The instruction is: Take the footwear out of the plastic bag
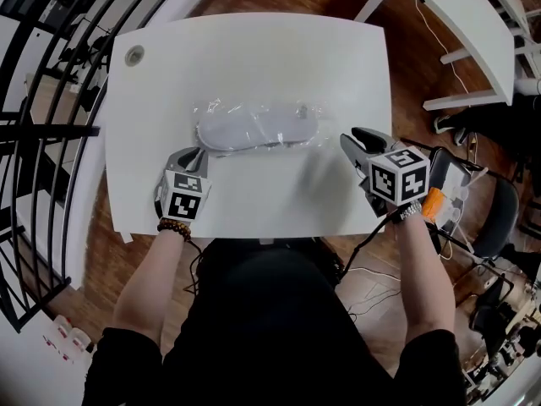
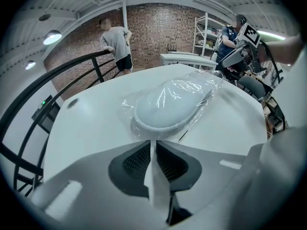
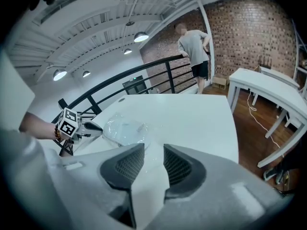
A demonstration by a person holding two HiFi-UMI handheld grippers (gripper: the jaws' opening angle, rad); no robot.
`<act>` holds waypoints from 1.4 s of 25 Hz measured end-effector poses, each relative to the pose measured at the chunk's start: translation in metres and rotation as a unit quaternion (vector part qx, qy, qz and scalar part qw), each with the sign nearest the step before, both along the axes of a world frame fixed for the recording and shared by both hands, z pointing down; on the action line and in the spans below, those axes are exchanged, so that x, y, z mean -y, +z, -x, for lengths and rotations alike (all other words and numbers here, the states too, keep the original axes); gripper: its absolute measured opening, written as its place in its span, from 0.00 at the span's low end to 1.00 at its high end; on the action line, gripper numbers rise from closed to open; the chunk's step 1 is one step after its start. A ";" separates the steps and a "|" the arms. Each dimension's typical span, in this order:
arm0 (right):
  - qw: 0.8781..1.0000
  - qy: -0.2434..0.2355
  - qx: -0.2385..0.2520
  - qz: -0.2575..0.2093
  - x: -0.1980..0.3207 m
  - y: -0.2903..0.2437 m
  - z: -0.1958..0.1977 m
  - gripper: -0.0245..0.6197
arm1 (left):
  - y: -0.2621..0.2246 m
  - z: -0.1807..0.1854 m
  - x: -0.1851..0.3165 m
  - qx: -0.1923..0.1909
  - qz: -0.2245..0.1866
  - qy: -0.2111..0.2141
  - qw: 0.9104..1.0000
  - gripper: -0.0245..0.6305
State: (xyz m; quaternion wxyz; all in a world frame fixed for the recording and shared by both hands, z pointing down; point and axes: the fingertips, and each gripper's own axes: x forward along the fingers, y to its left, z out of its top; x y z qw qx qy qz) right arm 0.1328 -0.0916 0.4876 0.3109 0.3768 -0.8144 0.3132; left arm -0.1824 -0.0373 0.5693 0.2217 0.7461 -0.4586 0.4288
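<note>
Head view: right gripper (image 1: 353, 136) half-spread (beside bag (image 1: 262, 128))

I count one plastic bag (image 1: 311, 113) on one white table (image 1: 254, 49), pale footwear (image 1: 254, 132) inside, number unclear. Two grippers: left gripper (image 1: 198, 153), right gripper (image 1: 361, 140). One second table (image 1: 456, 15). One person (image 3: 194, 51) by the railing (image 1: 51, 131).

A clear plastic bag (image 1: 213, 110) holding pale flat footwear (image 1: 254, 131) lies mid-table on a white rectangular table (image 1: 254, 49). The left gripper (image 1: 198, 153) is at the bag's left end, jaws closed on its edge. The right gripper (image 1: 355, 139), jaws apart, is just beside the bag's right end. A black metal railing (image 1: 51, 100) runs to the table's left, and a second white table (image 1: 456, 24) stands to its right.
</note>
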 end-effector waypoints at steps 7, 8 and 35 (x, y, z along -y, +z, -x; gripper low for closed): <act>0.998 -0.050 0.011 0.038 0.011 0.025 0.012 0.22 | 0.000 0.000 -0.001 0.007 0.000 0.002 1.000 0.12; 0.997 -0.054 0.013 0.044 0.013 0.027 0.014 0.22 | 0.000 0.000 -0.001 0.008 0.002 0.003 1.000 0.12; 0.984 -0.098 0.074 0.130 0.017 0.059 0.056 0.30 | 0.002 -0.002 0.000 0.014 0.011 0.010 1.000 0.09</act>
